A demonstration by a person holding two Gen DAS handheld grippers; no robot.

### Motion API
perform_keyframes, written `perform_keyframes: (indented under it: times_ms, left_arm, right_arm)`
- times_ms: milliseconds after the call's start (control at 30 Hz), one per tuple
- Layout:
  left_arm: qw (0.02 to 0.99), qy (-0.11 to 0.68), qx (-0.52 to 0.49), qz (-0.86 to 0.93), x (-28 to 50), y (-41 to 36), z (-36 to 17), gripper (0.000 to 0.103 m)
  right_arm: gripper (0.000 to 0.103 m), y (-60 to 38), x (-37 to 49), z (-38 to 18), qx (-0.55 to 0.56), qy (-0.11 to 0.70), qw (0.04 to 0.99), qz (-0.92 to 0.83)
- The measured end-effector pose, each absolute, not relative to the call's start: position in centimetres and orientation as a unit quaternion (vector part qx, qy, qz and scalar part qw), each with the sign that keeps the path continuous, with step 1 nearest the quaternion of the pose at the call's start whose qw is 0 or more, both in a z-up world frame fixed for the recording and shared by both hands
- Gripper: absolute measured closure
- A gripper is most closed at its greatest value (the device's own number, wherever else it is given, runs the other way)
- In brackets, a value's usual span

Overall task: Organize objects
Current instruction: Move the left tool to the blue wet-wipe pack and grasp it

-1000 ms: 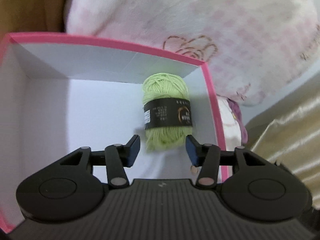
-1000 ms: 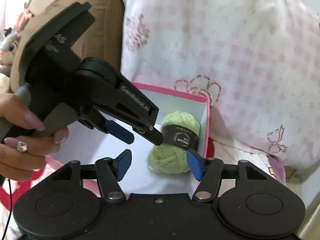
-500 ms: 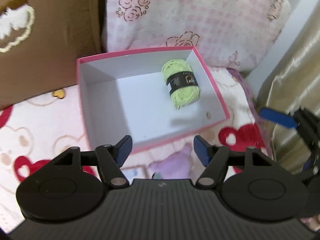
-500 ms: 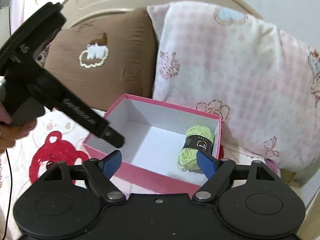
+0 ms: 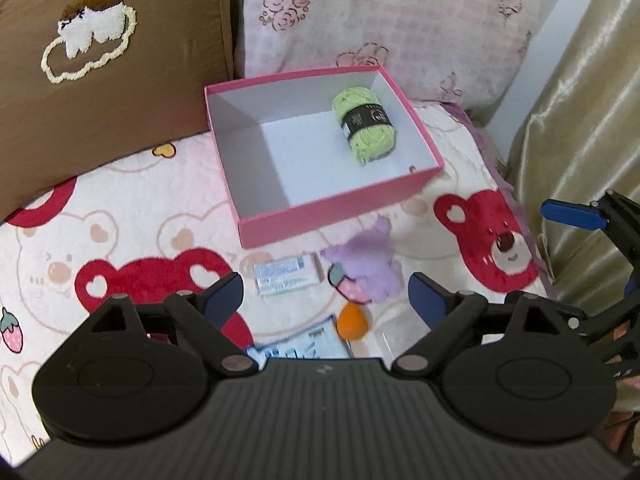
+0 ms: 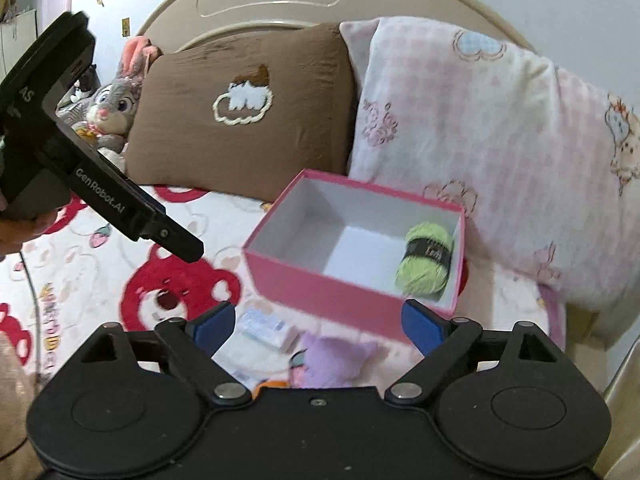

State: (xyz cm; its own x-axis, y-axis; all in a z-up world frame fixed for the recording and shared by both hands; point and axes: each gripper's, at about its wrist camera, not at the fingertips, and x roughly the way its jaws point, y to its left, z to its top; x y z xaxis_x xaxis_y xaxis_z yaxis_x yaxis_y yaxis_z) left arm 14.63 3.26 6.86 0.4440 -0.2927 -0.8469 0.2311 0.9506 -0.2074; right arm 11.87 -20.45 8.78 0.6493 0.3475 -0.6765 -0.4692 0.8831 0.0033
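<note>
Both claws pulled back, jaws opening, empty, one yarn ball (image 5: 366, 122) in one box (image 5: 340, 210)

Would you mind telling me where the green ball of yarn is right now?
The green ball of yarn lies inside the pink box, near its far right corner in the left wrist view, just in front of the pink checked pillow.

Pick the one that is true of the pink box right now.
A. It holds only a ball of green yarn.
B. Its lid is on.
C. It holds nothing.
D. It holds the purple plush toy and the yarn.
A: the open pink box holds just the green yarn ball, lying near its far right corner, while the purple plush toy lies outside on the bedspread in front of it.
</note>
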Motion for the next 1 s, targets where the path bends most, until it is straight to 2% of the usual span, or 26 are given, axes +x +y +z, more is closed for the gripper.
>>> perform_keyframes:
  times_ms: [267, 433, 1000]
  left_arm:
    - [0.854, 0.482, -0.017, -0.194, 9.8, 3.6, 6.7, 0.013]
    - [0.852, 0.480, -0.039, -0.205, 7.9, 4.1, 4.8, 0.005]
    - [0.841, 0.523, -0.037, -0.133, 9.8, 5.8, -8.4, 0.006]
  right_arm:
    - [0.008, -19.2, 8.4, 8.8, -0.084, 0.388, 0.881, 0.257]
    - [0.007, -18.2, 7.0, 7.2, -0.078, 0.407, 0.863, 0.288]
    - [0.007, -14.6, 9.4, -6.7, 0.023, 0.488, 0.813, 0.316]
